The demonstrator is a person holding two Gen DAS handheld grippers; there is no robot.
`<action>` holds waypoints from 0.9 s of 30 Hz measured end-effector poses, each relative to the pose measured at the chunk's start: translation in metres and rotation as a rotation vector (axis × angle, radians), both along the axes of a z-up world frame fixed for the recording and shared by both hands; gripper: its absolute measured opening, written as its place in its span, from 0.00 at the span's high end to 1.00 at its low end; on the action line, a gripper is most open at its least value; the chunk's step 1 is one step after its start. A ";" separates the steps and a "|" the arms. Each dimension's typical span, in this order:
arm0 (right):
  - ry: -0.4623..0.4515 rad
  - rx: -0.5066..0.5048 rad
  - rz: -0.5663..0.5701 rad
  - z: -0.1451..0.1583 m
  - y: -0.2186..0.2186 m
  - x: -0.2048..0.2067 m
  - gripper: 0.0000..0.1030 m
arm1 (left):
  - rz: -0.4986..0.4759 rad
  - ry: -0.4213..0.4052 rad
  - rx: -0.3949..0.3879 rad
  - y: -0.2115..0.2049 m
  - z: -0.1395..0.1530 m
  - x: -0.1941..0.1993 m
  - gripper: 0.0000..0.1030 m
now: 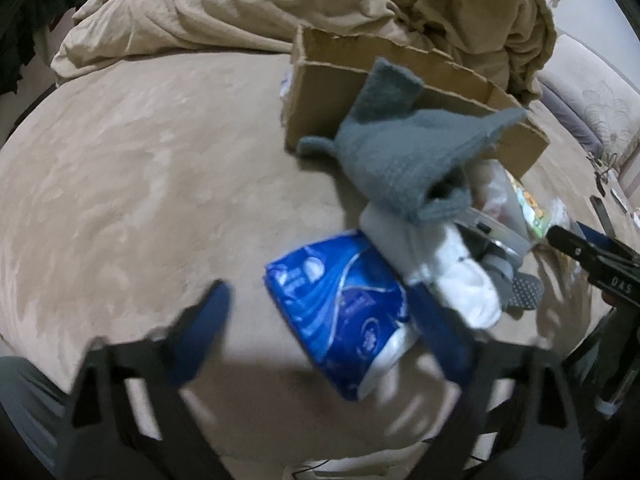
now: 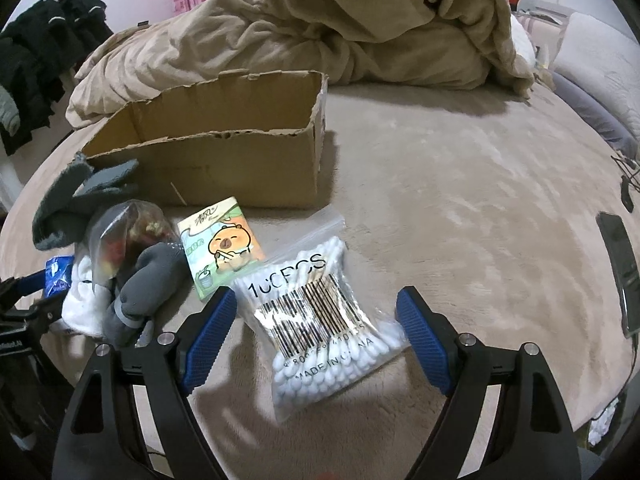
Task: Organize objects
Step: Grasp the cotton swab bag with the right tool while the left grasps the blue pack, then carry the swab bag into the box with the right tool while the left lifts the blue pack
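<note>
An open cardboard box [image 2: 224, 168] stands on the beige bed; it also shows in the left wrist view [image 1: 320, 92]. My left gripper [image 1: 324, 332] is open around a blue tissue pack [image 1: 340, 304], with its right pad against the pack's edge. Grey gloves [image 1: 404, 152] and white socks [image 1: 452, 276] lie beside it. My right gripper [image 2: 316, 336] is open with a clear bag of cotton swabs [image 2: 320, 320] lying between its fingers. A capybara tissue pack [image 2: 222, 244], a clear snack bag [image 2: 128, 236] and a grey glove [image 2: 148, 284] lie to the left.
A crumpled beige duvet [image 2: 360, 28] is piled behind the box. A black phone [image 2: 620, 272] lies at the bed's right edge. Dark clothes [image 2: 44, 56] hang at the far left. A pale sofa [image 2: 604, 64] is at the far right.
</note>
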State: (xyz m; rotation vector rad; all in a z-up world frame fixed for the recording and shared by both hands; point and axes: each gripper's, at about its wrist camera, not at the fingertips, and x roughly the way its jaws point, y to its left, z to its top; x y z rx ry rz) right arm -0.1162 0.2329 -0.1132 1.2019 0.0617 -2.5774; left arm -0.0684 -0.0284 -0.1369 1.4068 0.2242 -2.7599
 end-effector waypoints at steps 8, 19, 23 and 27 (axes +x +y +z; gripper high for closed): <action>0.023 -0.008 0.038 0.003 -0.002 0.005 0.48 | -0.008 0.028 0.012 0.000 0.007 0.008 0.48; 0.044 -0.034 0.005 0.018 0.012 0.011 0.58 | -0.006 0.078 0.023 -0.004 0.025 0.020 0.61; 0.069 -0.047 0.000 0.031 0.015 0.017 0.58 | -0.003 0.103 0.032 -0.005 0.038 0.025 0.61; 0.100 -0.065 0.012 0.050 0.014 0.020 0.58 | -0.020 0.151 0.035 -0.005 0.062 0.029 0.61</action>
